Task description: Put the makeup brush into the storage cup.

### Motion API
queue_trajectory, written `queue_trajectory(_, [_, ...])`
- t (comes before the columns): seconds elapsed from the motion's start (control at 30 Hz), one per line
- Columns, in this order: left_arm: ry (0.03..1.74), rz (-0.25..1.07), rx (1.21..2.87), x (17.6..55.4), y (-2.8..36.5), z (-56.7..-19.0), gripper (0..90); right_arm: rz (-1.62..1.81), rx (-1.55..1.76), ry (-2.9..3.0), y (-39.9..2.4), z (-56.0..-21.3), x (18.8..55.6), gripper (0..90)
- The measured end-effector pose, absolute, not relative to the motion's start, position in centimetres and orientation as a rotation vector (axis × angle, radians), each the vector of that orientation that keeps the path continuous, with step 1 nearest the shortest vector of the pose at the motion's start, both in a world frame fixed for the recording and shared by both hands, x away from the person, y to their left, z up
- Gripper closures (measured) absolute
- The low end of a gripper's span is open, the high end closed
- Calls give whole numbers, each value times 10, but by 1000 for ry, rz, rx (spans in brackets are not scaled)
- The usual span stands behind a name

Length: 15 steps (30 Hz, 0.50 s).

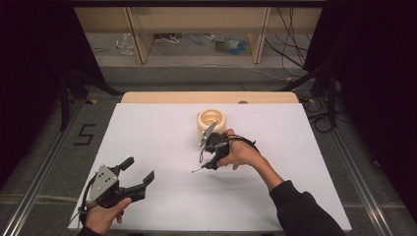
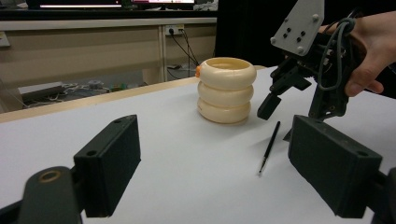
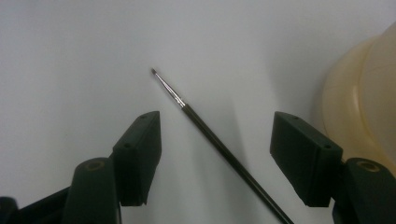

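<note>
A thin dark paintbrush lies flat on the white table, bristle tip pointing away from the cream ringed holder. My right gripper hangs over the brush handle, tilted down, open, one jaw on each side of it and neither touching. Seen from the left gripper view, the brush rests in front of the holder, with the right gripper just above its far end. My left gripper sits at the near left corner, open, with nothing between its jaws.
A white sheet covers the table, with a wooden edge at the far side. The holder stands close beside the right gripper's right jaw. Dark curtains flank the table, and cables lie on the floor beyond.
</note>
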<state>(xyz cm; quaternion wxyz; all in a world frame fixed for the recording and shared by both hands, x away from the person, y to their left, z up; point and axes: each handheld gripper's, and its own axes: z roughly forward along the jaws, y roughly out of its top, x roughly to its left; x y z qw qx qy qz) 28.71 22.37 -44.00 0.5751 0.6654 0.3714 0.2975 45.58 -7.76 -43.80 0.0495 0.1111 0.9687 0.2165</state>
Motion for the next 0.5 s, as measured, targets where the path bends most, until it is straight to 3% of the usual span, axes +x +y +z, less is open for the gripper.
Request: queue_trajectory(0.5, [867, 696, 1558, 287, 224, -440, 168, 597, 299, 2981, -64, -447, 459, 385])
